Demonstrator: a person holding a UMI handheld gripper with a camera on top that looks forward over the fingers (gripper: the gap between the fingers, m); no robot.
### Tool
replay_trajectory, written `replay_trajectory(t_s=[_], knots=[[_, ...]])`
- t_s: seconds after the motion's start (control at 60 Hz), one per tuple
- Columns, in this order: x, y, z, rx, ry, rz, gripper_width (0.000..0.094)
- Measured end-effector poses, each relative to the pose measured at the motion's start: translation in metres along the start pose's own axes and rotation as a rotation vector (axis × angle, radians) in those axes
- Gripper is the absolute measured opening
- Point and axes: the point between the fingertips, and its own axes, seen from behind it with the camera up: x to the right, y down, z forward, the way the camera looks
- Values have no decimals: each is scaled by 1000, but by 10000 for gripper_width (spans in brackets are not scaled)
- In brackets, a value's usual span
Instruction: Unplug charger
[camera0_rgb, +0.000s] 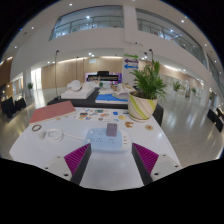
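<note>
A white power strip (106, 139) lies on the white table (40, 148), just ahead of my fingers and slightly between their tips. A small greyish charger (111, 129) appears to sit on top of it; the detail is too small to be sure. My gripper (111, 158) is open and empty, held above the table. Its magenta pads (76, 156) stand wide apart on either side of the strip and touch nothing.
A pink flat board (50, 113) and a round white object (52, 133) lie to the left. Several small items (97, 114) lie farther back. A potted plant (148, 88) stands at the far right corner, with a sofa (78, 92) beyond.
</note>
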Motion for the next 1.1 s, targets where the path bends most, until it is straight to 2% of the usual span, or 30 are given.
replay_trajectory(t_s=[0.3,0.467,0.6,0.667,0.7,0.8,0.867,0.967,1.1], knots=[[3,-22,119,53,31,-7,852],[-2,-23,153,39,26,-5,856],[-9,-21,165,33,8,17,823],[-12,-21,166,32,5,34,460],[4,-24,168,42,65,30,278],[2,-26,170,25,37,49,192],[2,-30,165,31,22,88,193],[19,-80,143,142,45,54,190],[58,-111,119,140,68,48,190]])
